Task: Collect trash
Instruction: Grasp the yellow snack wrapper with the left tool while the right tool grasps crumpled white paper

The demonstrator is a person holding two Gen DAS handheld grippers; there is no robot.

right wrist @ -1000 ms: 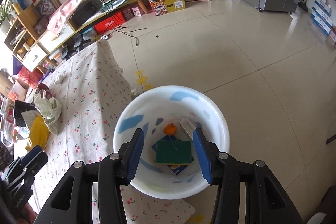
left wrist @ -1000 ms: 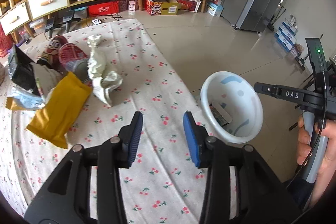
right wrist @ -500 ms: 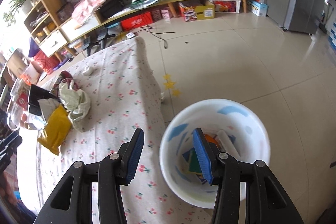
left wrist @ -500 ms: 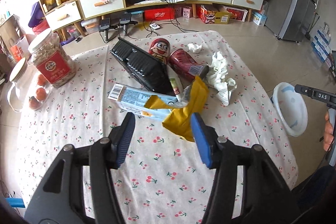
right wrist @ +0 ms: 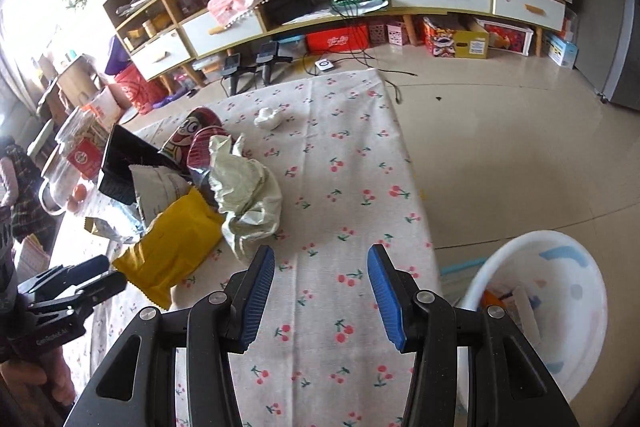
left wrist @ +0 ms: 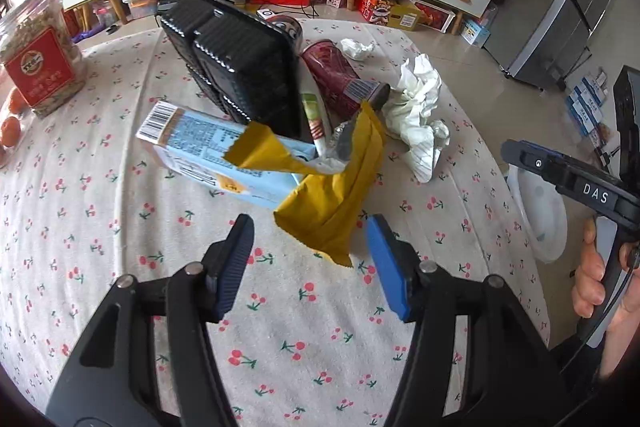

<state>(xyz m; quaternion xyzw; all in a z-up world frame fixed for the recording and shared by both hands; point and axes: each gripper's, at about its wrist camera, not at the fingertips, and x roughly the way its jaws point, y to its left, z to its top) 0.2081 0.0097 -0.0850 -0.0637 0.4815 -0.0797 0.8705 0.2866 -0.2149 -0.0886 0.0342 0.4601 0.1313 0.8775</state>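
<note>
Both grippers hang over the cherry-print tabletop (left wrist: 120, 211) with jaws open and empty. Left gripper (left wrist: 310, 263), bottom centre, sits just short of the yellow wrapper (left wrist: 336, 203); right gripper (right wrist: 320, 291) is beside the white bin (right wrist: 576, 311) at lower right.

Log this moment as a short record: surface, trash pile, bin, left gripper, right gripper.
surface: table under a cherry-print cloth
trash pile: yellow wrapper, blue carton, black tray, red can, crumpled paper
bin: white bin on the floor beside the table, some trash already inside
left gripper: open, empty, jaws just opened wider, aimed at the yellow wrapper
right gripper: open, empty, over bare cloth
</note>
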